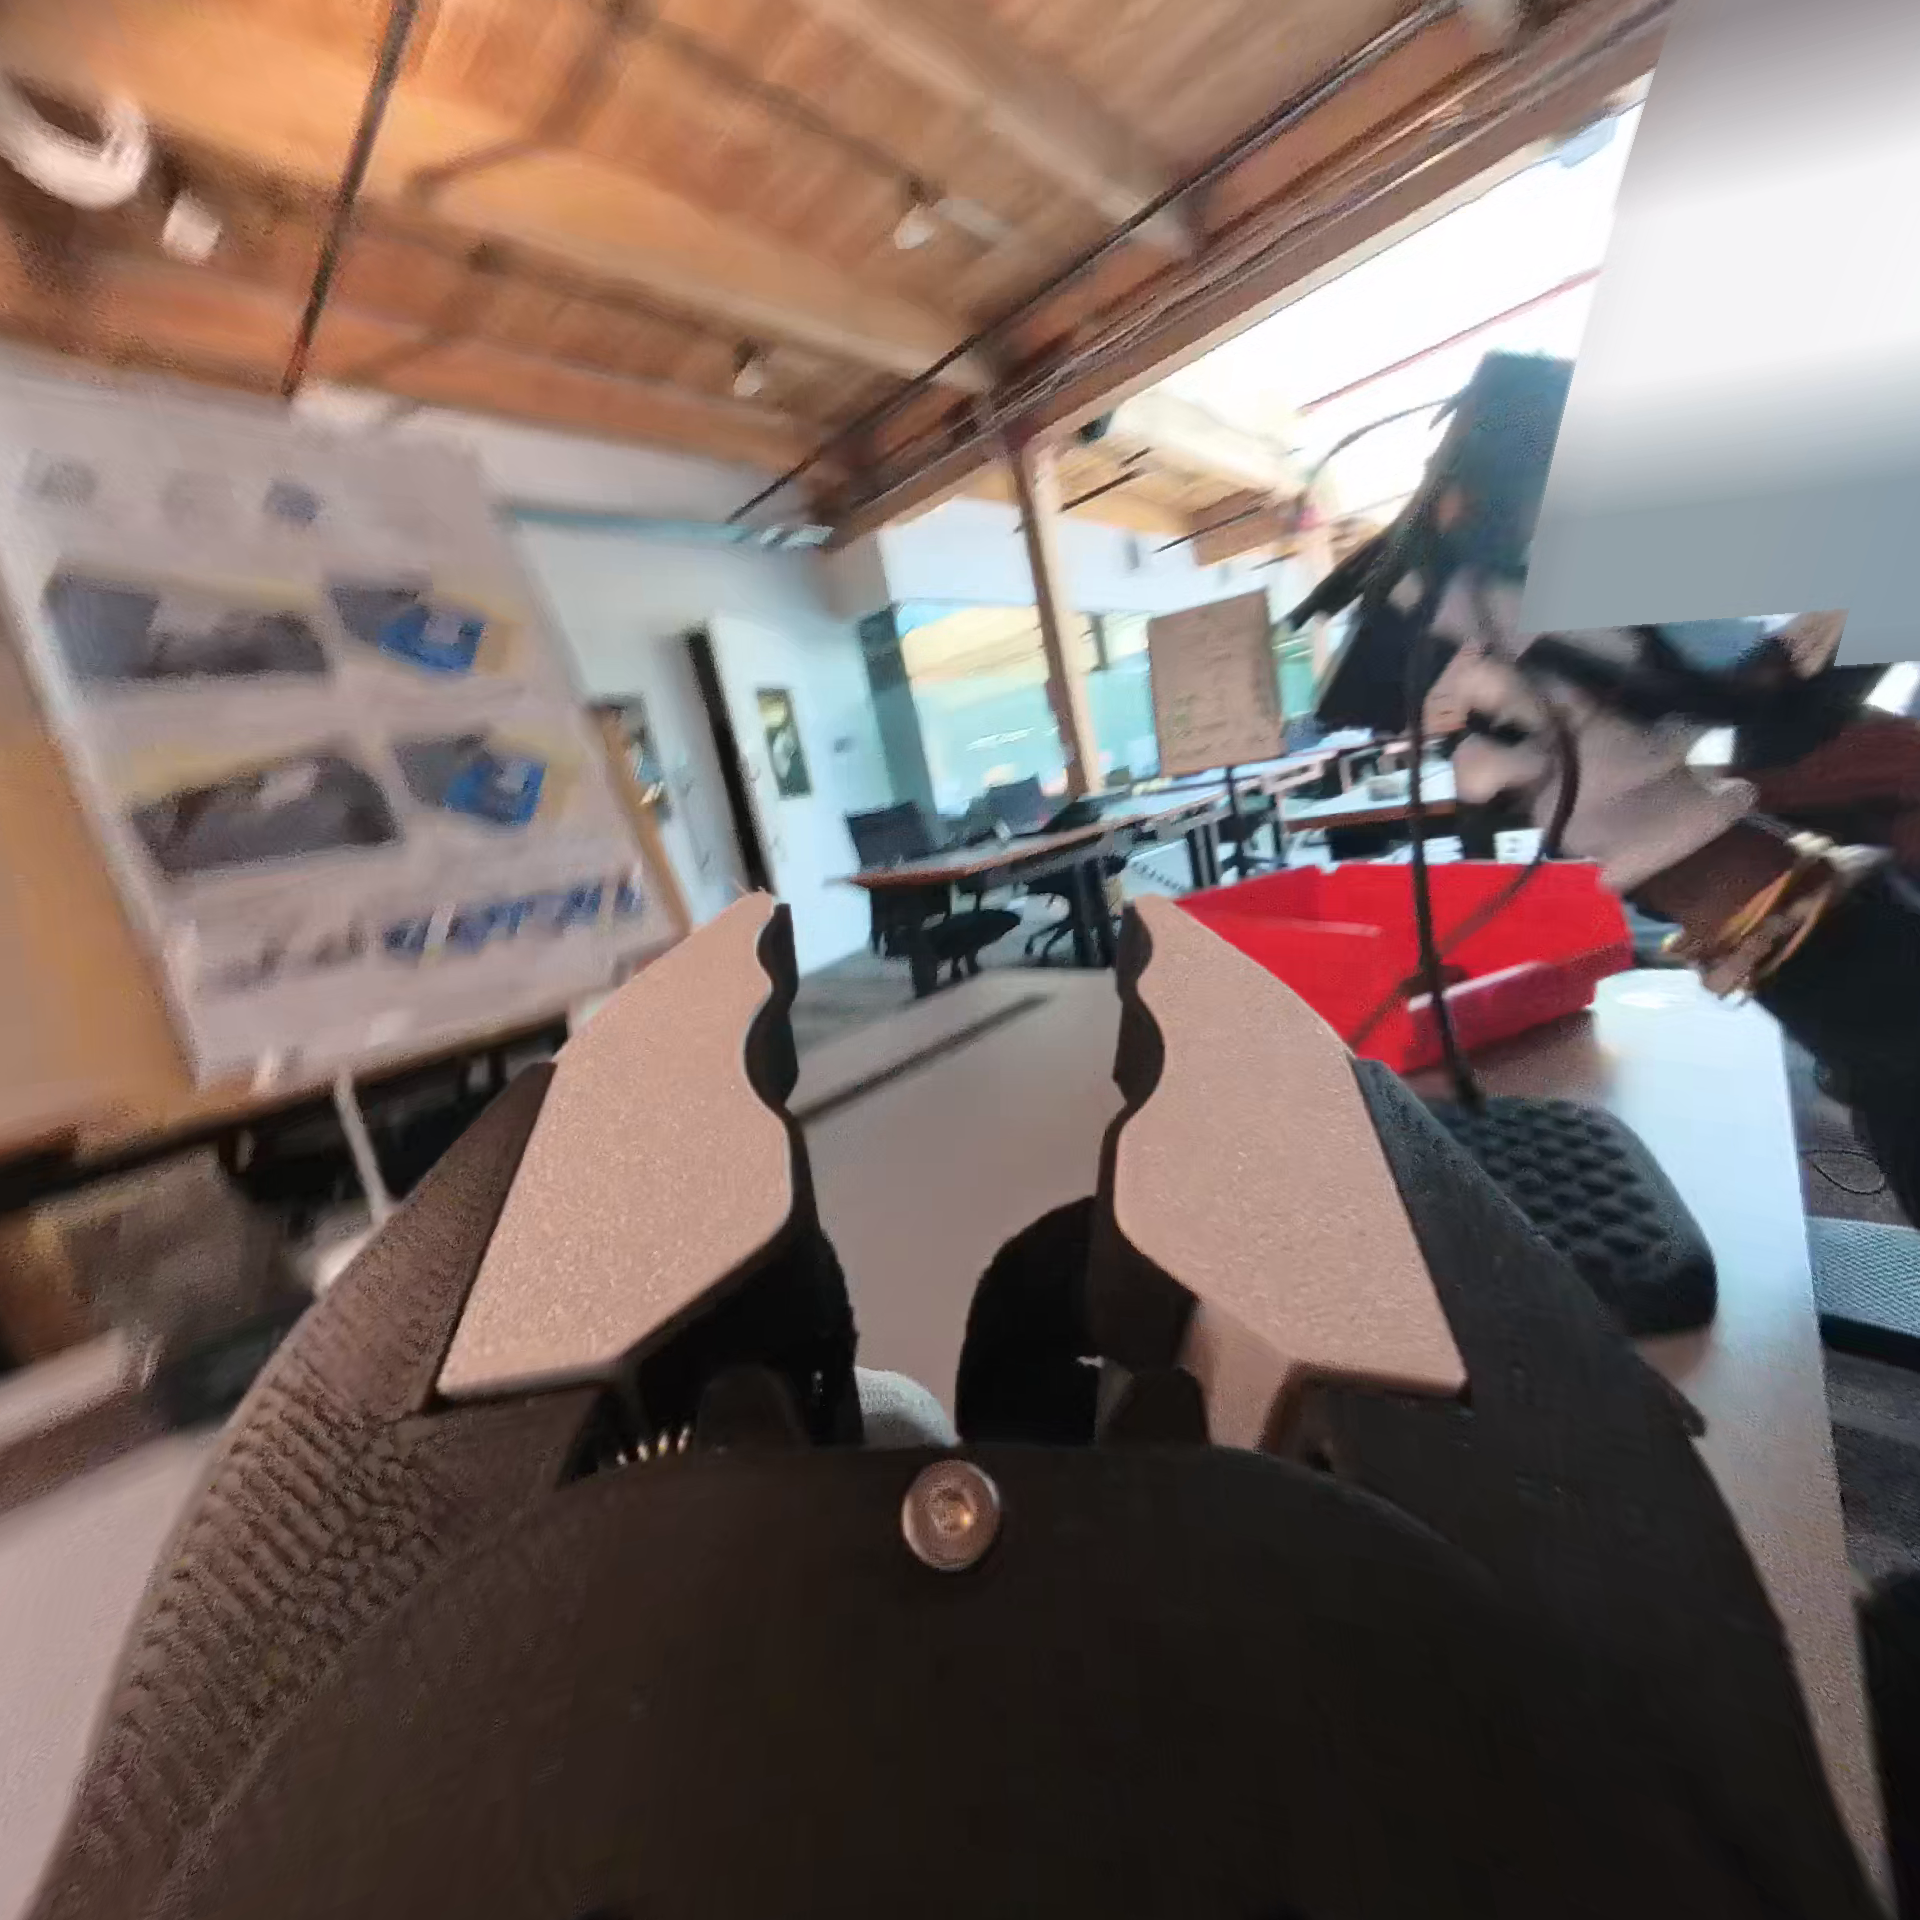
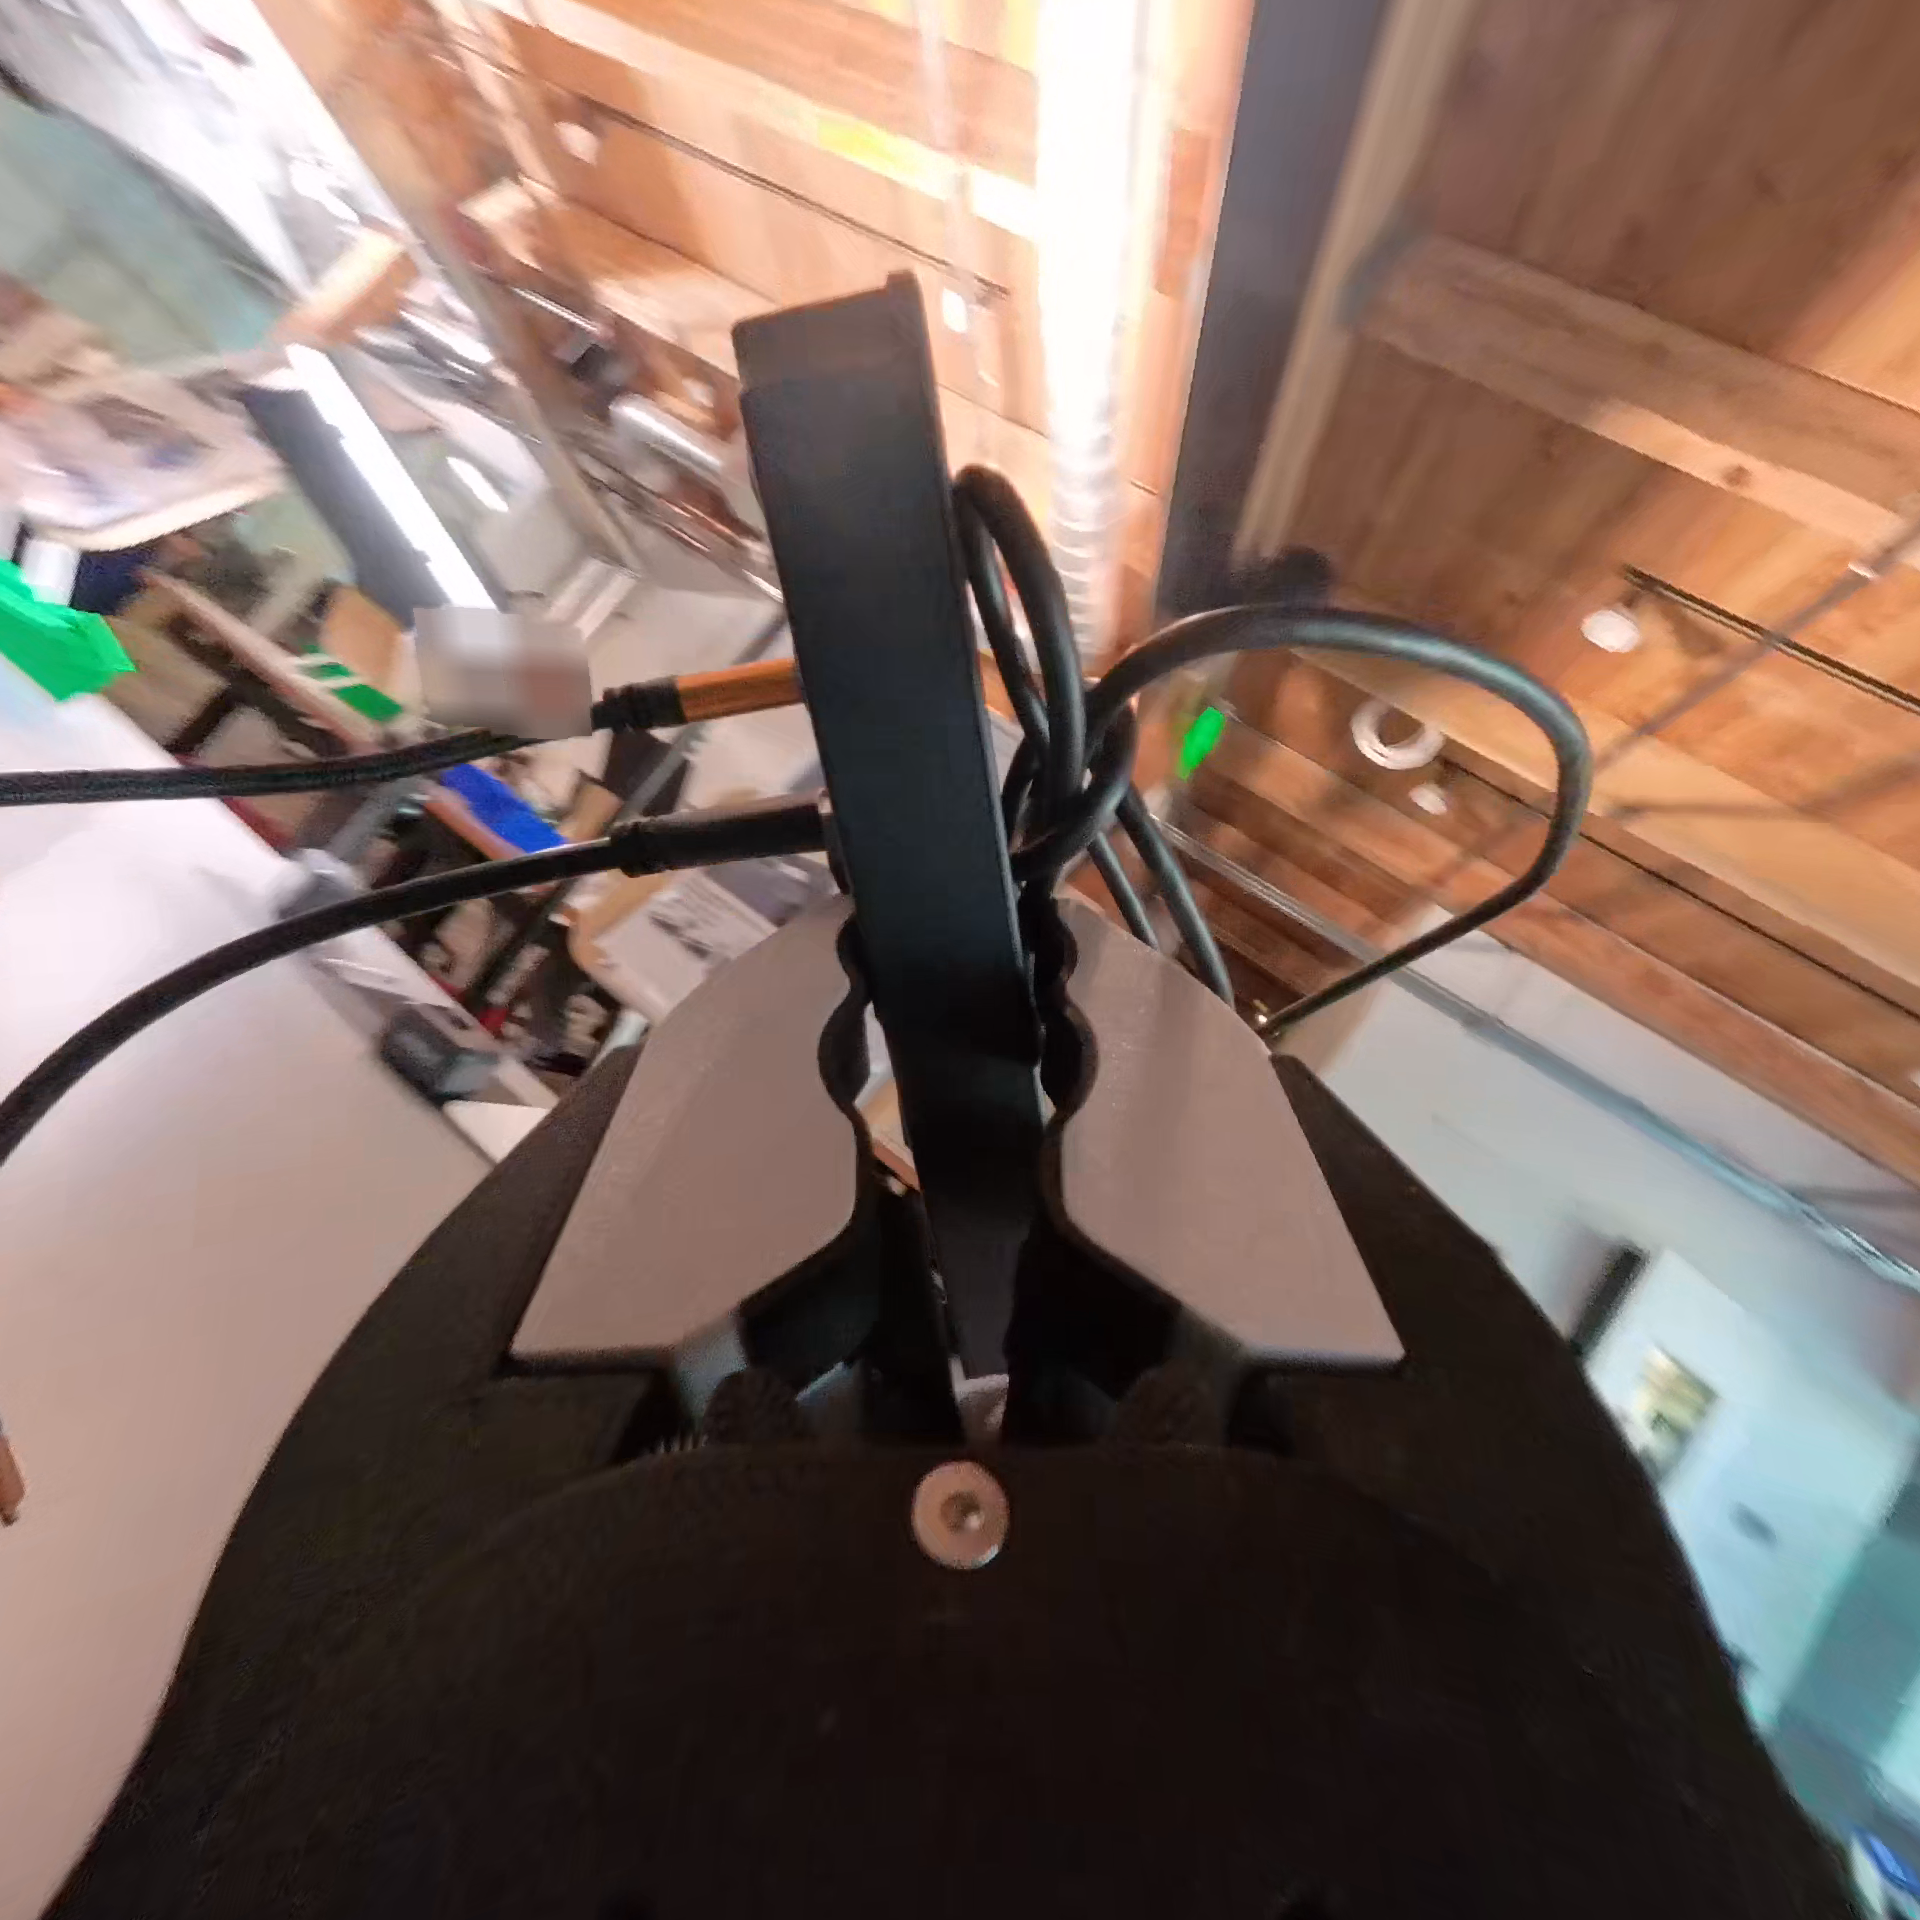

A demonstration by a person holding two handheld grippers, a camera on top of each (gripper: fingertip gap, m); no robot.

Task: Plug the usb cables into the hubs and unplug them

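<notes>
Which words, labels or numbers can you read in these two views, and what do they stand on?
Poster board: print blurred, unreadable.
Far whiteboard: writing too small to read.
USB hub in the right gripper: no marking shows.
Nothing legible anywhere.

Prob. an open office/lab: desks w/ chairs (image 1: 940, 883), whiteboard (image 1: 1216, 681), poster board (image 1: 312, 717), timber ceiling (image 1: 644, 208)
</notes>
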